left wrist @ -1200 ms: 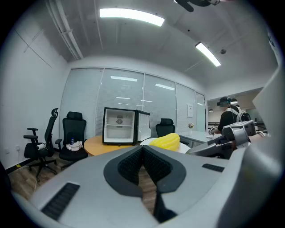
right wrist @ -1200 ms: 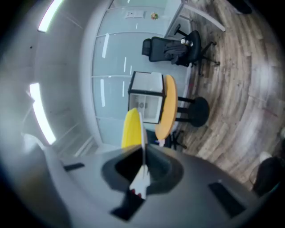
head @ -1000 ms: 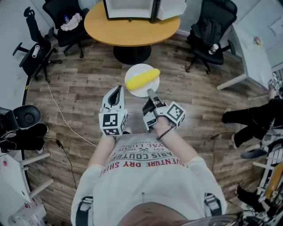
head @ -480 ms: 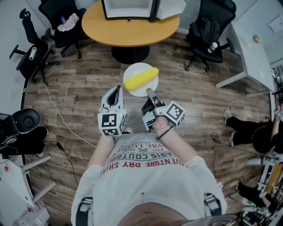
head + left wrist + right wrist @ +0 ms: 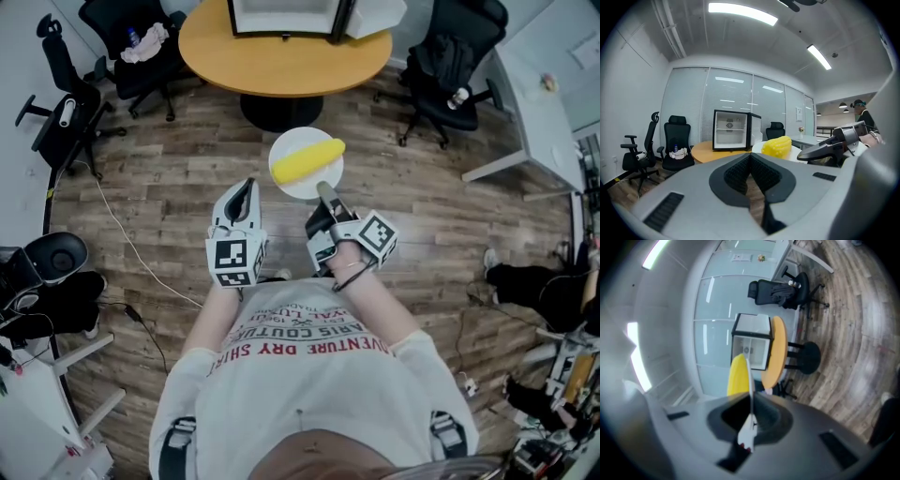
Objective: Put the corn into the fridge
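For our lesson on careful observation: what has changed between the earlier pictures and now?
The plate with the corn, carried by the right gripper, has shifted slightly right and toward the table. A bystander's legs at the right edge have moved farther right. Unchanged: right gripper clamped on the plate rim, left gripper shut and empty, corn lying on the plate.

- The black mini fridge with a white inside (image 5: 281, 17), on the round wooden desk (image 5: 281, 66), is cut off by the head view's top edge.
- The near rim of the white round plate (image 5: 309, 187) is hidden between the right gripper's (image 5: 323, 190) fingers (image 5: 330, 204).
- In the right gripper view the plate (image 5: 749, 376) shows edge-on and hides part of the yellow corn cob (image 5: 737, 376); the fingers there are blurred.
- The pale bundle (image 5: 150, 44) on the black office chair (image 5: 141, 75) is too small to tell.
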Demonstrator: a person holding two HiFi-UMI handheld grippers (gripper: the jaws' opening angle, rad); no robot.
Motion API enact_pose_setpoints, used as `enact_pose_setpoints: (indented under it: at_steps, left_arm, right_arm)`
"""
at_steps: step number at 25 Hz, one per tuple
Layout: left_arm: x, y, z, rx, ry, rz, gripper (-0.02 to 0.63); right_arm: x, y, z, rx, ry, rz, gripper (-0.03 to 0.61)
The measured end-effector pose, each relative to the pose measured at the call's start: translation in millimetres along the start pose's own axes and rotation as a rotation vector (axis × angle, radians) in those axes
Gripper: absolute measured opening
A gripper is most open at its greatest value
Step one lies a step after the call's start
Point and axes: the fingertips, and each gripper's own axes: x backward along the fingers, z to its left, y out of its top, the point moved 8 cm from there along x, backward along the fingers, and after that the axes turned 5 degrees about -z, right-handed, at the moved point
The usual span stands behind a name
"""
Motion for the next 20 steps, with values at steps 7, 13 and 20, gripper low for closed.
enact_pose_setpoints:
  at_steps: [7,13,20]
  left_arm:
    - [-5,-4,16,0.021,0.0,-0.001,0.028]
    - [-29,-2,27,0.015,0.044,-0.008,0.028]
    - [-94,4,32,-0.031,0.103,-0.027,0.028]
  right_arm:
    - [-21,-14,-3,0.001,-0.007,0.032,0.034]
    - [-53,5,-4,-0.009,-0.001,0.063,0.035]
    - [-116,51,-5,-0.014,0.012,0.108,0.035]
